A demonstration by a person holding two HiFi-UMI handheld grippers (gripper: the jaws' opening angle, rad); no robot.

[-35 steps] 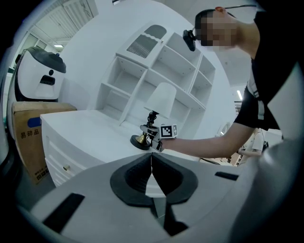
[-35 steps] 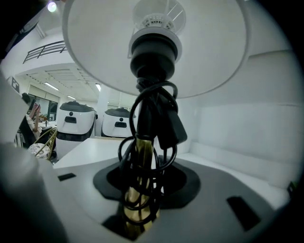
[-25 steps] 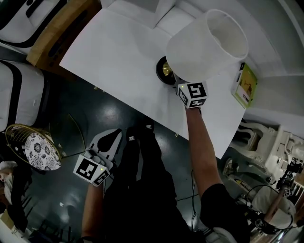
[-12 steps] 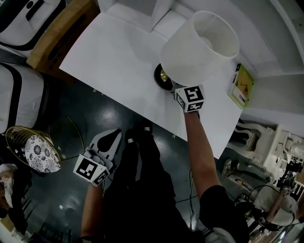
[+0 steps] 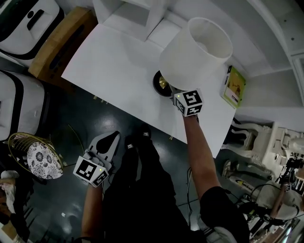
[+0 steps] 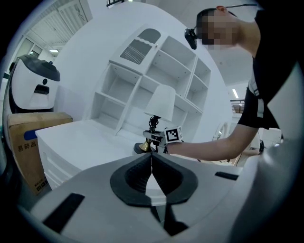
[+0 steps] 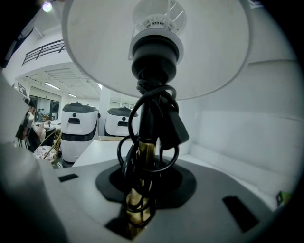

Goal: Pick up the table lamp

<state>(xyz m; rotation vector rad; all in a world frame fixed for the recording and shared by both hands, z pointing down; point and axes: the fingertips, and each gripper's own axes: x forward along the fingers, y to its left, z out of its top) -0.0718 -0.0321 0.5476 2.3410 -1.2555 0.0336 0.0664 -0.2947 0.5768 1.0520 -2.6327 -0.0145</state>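
The table lamp has a white shade [image 5: 197, 52], a brass stem wound with black cord [image 7: 142, 156] and a dark round base [image 5: 160, 84]. It is upright over the white table [image 5: 118, 61]. My right gripper [image 5: 176, 92] reaches in under the shade and is shut on the stem [image 7: 140, 190]. Whether the base touches the table I cannot tell. My left gripper [image 5: 110, 138] hangs low over the dark floor, short of the table, with its jaws [image 6: 152, 161] shut and nothing in them. Its view shows the lamp [image 6: 160, 102] and the right gripper [image 6: 154, 138] ahead.
A green book [image 5: 233, 86] lies at the table's right end. A white shelf unit [image 5: 142, 14] stands behind the table. A cardboard box [image 5: 61, 42] and white machines [image 5: 28, 19] are to the left. A wire basket with a patterned cushion [image 5: 40, 154] sits on the floor.
The lamp and my right gripper have risen a little together, the shade drifting left in the head view. The left gripper has barely shifted.
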